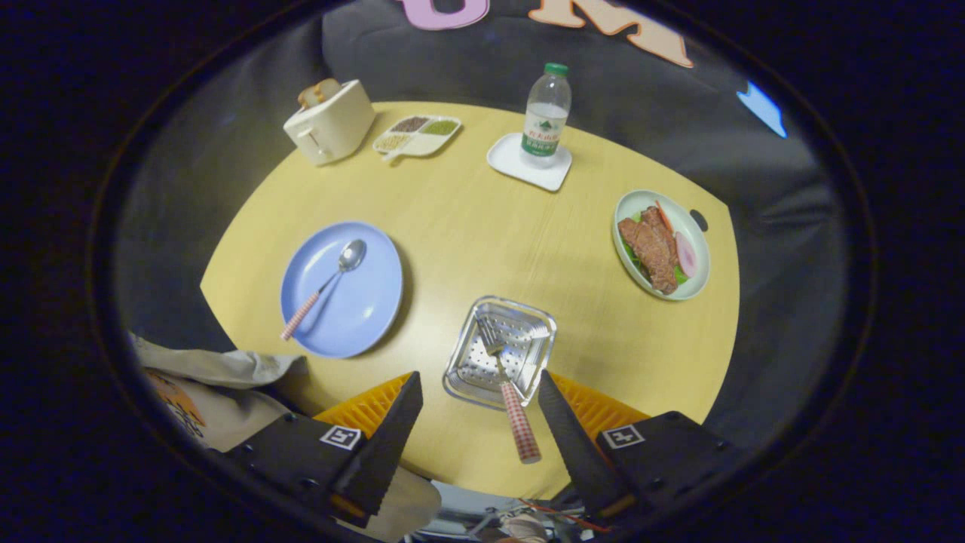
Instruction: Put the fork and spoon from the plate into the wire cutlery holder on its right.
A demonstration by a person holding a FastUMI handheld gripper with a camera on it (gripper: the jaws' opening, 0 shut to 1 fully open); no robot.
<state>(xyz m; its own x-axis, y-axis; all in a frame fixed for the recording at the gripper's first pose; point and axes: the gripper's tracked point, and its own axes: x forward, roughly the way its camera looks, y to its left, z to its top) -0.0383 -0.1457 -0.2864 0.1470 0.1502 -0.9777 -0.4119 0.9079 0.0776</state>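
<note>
Fork [513, 392] with a red-checked handle stands in the square wire cutlery holder [471, 377], its handle between the gripper's [479, 388] wide-spread, empty fingers. Matching spoon [326, 286] lies on the round blue plate [369, 302] to the holder's left.

Staged dining setup in a recording booth, not a real home. Rounded yellow wood-look counter [482, 226] backed all round by dark cloth wall [641, 83]. Props laid out w/ wide gaps: cream toaster w/ bread [329, 122], white divided dish of grains [417, 135], clear plastic water bottle w/ green cap [546, 115] on white square coaster [507, 160], pale green plate of meat & veg [662, 243].
</note>
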